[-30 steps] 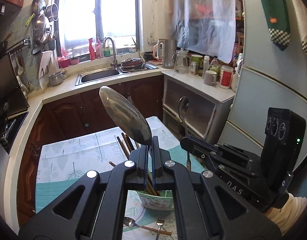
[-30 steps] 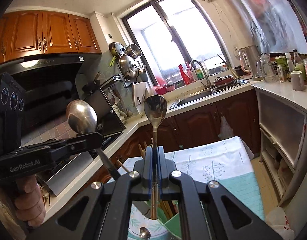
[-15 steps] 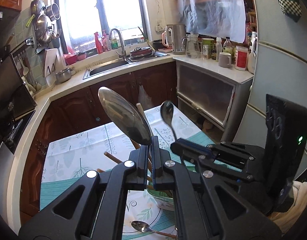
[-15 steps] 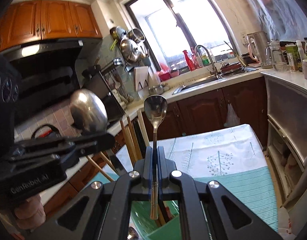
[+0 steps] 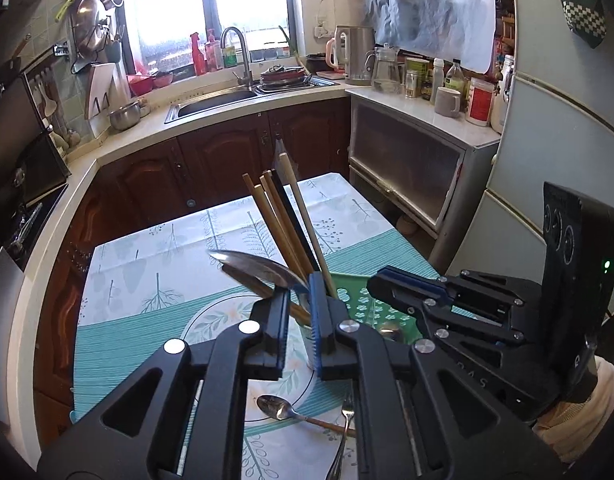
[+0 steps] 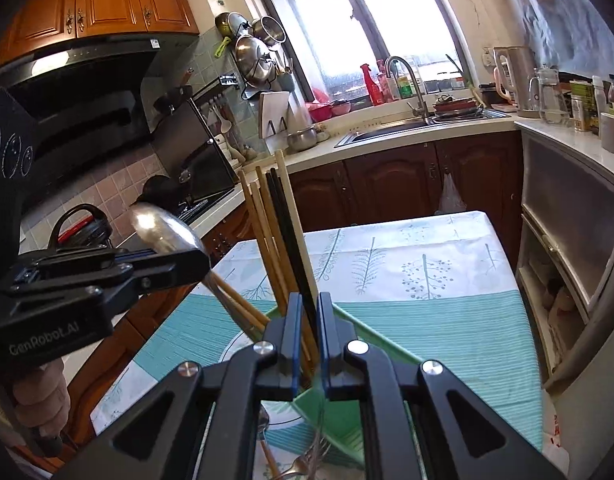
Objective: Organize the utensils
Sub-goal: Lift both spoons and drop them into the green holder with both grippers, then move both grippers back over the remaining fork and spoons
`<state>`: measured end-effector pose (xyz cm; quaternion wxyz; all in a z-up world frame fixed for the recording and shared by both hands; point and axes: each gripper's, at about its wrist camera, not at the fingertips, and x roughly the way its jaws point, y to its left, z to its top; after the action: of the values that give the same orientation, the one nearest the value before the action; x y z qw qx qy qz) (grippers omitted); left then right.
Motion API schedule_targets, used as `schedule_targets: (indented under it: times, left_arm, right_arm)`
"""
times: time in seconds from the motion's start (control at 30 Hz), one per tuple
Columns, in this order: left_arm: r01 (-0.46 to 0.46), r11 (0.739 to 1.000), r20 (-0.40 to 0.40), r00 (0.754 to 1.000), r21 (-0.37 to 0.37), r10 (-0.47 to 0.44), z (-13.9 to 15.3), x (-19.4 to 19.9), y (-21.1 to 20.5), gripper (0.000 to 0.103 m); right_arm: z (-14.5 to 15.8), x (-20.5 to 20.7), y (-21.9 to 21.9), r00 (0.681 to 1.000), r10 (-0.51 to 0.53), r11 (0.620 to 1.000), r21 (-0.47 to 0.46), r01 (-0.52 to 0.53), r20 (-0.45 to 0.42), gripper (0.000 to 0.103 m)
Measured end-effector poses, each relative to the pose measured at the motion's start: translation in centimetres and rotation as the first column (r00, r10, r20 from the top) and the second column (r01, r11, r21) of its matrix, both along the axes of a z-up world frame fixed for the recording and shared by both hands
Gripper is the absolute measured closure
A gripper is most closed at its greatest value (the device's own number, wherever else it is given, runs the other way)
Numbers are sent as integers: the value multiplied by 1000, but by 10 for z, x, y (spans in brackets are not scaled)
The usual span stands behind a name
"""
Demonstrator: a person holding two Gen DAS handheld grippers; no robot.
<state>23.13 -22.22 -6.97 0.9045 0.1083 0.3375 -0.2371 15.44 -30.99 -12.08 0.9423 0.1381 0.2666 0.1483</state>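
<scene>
A green perforated holder on the table holds several chopsticks, also in the right wrist view. My left gripper has its jaws slightly apart. A large steel spoon lies loose between them, tipping towards the holder. It shows beside the left gripper in the right wrist view. My right gripper is open and empty just above the holder. A small spoon's bowl shows inside the holder.
A wooden-handled spoon and a fork lie on the tablecloth in front of the holder. Dark cabinets, a sink and a counter stand behind; a fridge stands to the right.
Both grippers have dropped towards the holder and opened. The right one has let its small spoon go into the holder. The large spoon has tipped from upright to nearly flat.
</scene>
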Motion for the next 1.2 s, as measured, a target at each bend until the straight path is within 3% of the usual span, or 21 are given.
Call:
schedule_targets:
  times: [0.13, 0.37, 0.6, 0.77, 0.87, 1.0, 1.1, 1.2]
  left_arm:
    - [2, 1000, 55, 999, -15, -1, 13, -10, 13, 94]
    - [12, 999, 30, 999, -43, -11, 21, -23, 19, 94]
    - [43, 998, -25, 999, -54, -44, 14, -42, 28, 93]
    - [28, 998, -125, 992, -58, -35, -14, -56, 48, 93]
    - [-2, 999, -247, 969, -54, -12, -46, -56, 63, 94]
    - [-45, 998, -418, 908, -31, 28, -95, -50, 81, 94]
    - [-64, 998, -473, 880, -23, 46, -116, -53, 93, 94]
    - [-70, 998, -478, 876, 5, 64, -127, -57, 95, 94]
  right_arm:
    - [4, -13, 1, 1000, -7, 1000, 19, 7, 8, 96]
    - [1, -21, -8, 998, -23, 998, 59, 26, -57, 96]
    - [2, -36, -22, 994, -51, 993, 99, 61, -101, 96]
    - [-2, -52, -17, 986, -12, 990, 139, 36, -166, 96]
    - [-12, -58, -10, 965, 16, 988, 154, 25, -260, 96]
    - [-27, -65, -6, 921, 10, 981, 183, 67, -390, 96]
    - [-40, -72, -7, 879, -29, 975, 181, 129, -476, 96]
    - [-52, -79, -11, 832, -59, 966, 179, 187, -551, 96]
